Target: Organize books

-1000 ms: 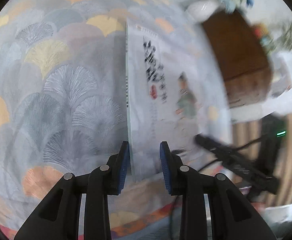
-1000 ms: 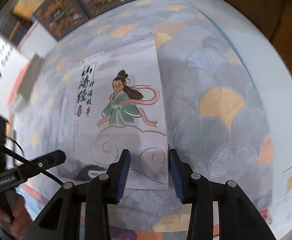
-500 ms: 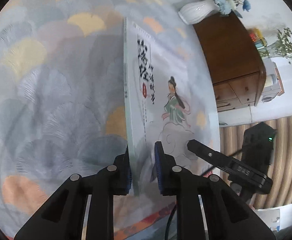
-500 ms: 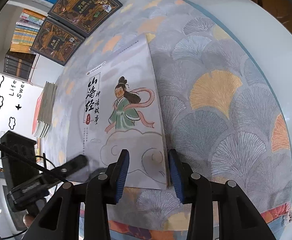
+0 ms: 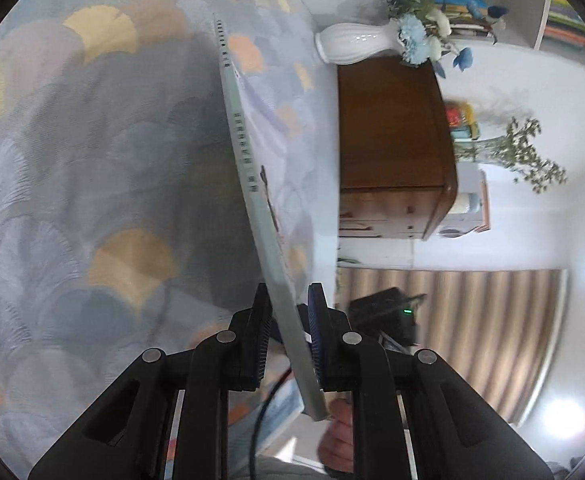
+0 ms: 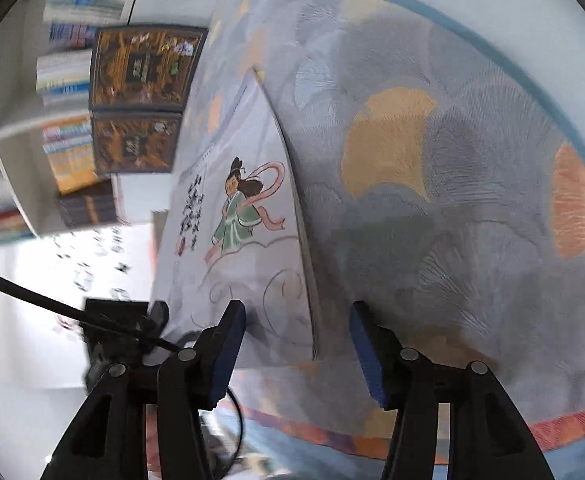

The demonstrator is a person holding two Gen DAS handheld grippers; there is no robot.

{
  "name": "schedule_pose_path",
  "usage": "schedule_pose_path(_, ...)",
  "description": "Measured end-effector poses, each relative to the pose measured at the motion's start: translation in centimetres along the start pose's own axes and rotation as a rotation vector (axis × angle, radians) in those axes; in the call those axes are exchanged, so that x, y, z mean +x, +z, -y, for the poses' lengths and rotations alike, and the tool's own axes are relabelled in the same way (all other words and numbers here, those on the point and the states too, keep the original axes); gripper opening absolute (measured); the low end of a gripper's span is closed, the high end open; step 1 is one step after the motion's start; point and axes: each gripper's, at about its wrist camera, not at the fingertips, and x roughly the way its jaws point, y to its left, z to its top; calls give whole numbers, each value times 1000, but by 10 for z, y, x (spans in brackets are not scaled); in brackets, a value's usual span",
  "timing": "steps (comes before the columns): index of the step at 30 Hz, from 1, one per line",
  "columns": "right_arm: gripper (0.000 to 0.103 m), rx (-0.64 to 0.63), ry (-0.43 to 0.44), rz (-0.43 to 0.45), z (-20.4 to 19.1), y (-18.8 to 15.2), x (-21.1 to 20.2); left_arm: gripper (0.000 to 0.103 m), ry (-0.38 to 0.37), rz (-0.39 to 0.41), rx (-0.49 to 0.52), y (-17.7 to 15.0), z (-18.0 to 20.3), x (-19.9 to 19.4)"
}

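Note:
A thin book with a pale cover and a drawn figure in a green robe [image 6: 236,216] stands tilted up on one long edge above the fan-patterned tablecloth [image 6: 432,200]. In the left wrist view I see the book edge-on, its grey-green spine [image 5: 248,168] running away from me. My left gripper [image 5: 289,308] is shut on the near end of that spine. My right gripper [image 6: 297,312] is at the book's opposite near corner. Its jaws are opening, and the book's page edge lies between the pads without touching them. The left gripper shows dark at the lower left of the right wrist view.
A brown cabinet [image 5: 392,128] with a white vase of blue flowers [image 5: 356,44] stands beyond the table's right side. Two dark ornate books [image 6: 144,68] lean against filled bookshelves [image 6: 68,80] at the far end. A hand [image 5: 336,432] shows under the left gripper.
The left gripper closed on the book's spine and tipped the book from flat up onto its edge. The right gripper rolled, sank a little, and its jaws spread wider.

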Motion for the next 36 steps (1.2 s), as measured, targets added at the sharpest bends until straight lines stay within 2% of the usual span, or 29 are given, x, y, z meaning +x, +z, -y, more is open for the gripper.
schedule_pose_path(3,52,25,67,-9,-2,10,7,14,-28,-7,-36,1,0,4)
schedule_pose_path(5,42,17,62,-5,-9,13,12,14,-16,-13,-43,0,-2,5)
schedule_pose_path(6,39,-3,34,5,-14,12,12,14,0,-13,-42,1,-4,6)
schedule_pose_path(7,32,-26,9,13,-19,10,13,14,37,-10,-32,0,-6,4)
schedule_pose_path(9,28,-102,-79,35,-31,5,13,14,94,-15,-16,1,-7,5)
schedule_pose_path(13,26,-316,-310,88,-63,-10,17,14,278,-14,96,-3,3,8)
schedule_pose_path(15,26,-426,-394,103,-82,-24,22,14,270,-14,110,-4,5,6)
schedule_pose_path(16,26,-454,-408,106,-87,-27,24,14,274,-9,123,-5,8,4)
schedule_pose_path(19,26,-582,-471,121,-111,-48,32,14,346,7,229,-10,25,-4)
schedule_pose_path(21,26,-683,-522,131,-129,-63,39,14,358,14,273,-11,31,-10)
schedule_pose_path(25,26,-776,-549,146,-149,-81,47,14,397,44,347,-11,42,-28)
schedule_pose_path(28,26,-811,-538,141,-164,-93,55,14,356,57,326,-7,36,-52)
schedule_pose_path(36,26,-895,-487,141,-222,-116,98,16,341,145,347,6,34,-125)
